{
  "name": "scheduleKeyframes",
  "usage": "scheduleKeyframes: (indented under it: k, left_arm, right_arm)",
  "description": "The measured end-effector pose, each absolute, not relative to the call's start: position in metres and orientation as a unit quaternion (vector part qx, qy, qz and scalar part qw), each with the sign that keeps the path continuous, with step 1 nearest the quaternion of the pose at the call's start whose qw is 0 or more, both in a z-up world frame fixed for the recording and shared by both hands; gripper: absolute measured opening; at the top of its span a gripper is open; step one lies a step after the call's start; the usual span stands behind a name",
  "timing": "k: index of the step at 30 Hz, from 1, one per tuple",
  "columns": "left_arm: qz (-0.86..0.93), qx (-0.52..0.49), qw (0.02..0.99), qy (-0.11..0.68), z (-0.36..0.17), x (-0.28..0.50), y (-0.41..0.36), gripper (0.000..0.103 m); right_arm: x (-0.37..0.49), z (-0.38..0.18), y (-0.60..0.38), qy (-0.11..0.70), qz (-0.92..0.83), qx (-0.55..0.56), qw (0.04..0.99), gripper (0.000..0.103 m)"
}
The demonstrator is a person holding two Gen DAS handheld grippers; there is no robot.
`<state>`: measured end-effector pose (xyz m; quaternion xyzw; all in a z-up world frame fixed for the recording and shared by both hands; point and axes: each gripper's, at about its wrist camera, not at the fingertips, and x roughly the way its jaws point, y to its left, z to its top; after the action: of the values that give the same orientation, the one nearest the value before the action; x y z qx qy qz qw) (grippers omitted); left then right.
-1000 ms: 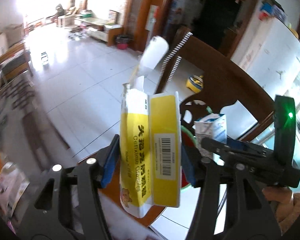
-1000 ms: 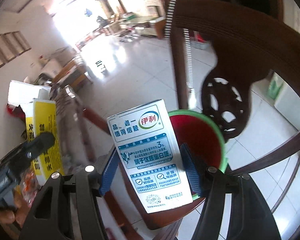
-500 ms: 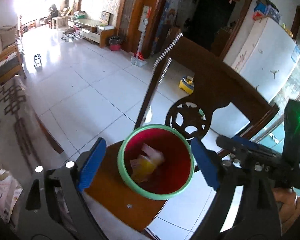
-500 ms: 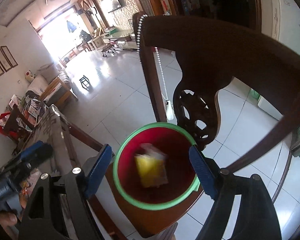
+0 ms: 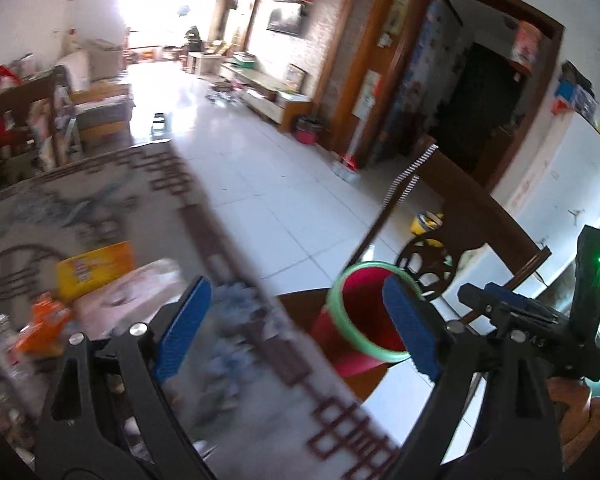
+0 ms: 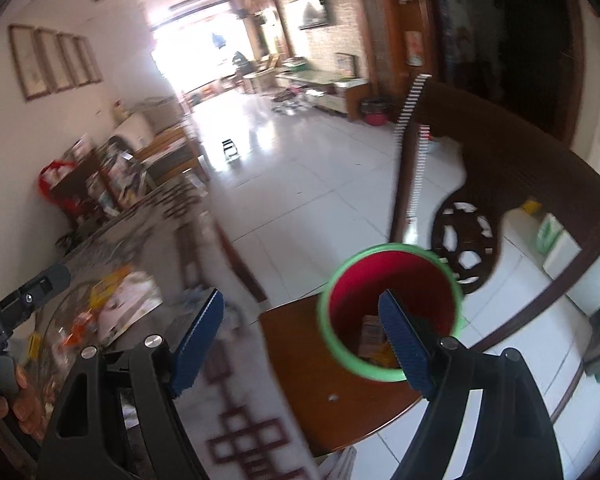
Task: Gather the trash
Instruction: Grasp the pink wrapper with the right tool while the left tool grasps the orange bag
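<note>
A red bin with a green rim [image 6: 392, 308] stands on a wooden chair seat [image 6: 320, 392]; it also shows in the left wrist view [image 5: 360, 320]. Dropped trash [image 6: 374, 338] lies inside it. My left gripper [image 5: 296, 328] is open and empty, over the table edge left of the bin. My right gripper [image 6: 300, 332] is open and empty, between the table and the bin. A yellow packet [image 5: 96, 268], an orange wrapper [image 5: 40, 328] and a white packet [image 5: 132, 292] lie on the table.
The patterned tablecloth table [image 5: 120, 200] fills the left. The dark wooden chair back [image 6: 500, 160] rises behind the bin. The other gripper's body [image 5: 540, 328] is at the right in the left wrist view. A white tiled floor [image 5: 260, 168] lies beyond.
Both grippers dropped their cartons into the bin a second ago, stayed open, and have now swung left and back from above the bin toward the table.
</note>
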<state>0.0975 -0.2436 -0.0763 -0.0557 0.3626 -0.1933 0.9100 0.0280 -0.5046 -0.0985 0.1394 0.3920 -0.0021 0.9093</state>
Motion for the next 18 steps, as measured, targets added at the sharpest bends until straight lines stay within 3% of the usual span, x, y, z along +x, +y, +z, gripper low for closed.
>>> scheduleKeyframes:
  k: [18]
  left_arm:
    - [-0.021, -0.102, 0.922, 0.373, -0.096, 0.033, -0.002, 0.087]
  right_arm:
    - [0.05, -0.132, -0.263, 0.492, 0.174, 0.078, 0.849, 0.077]
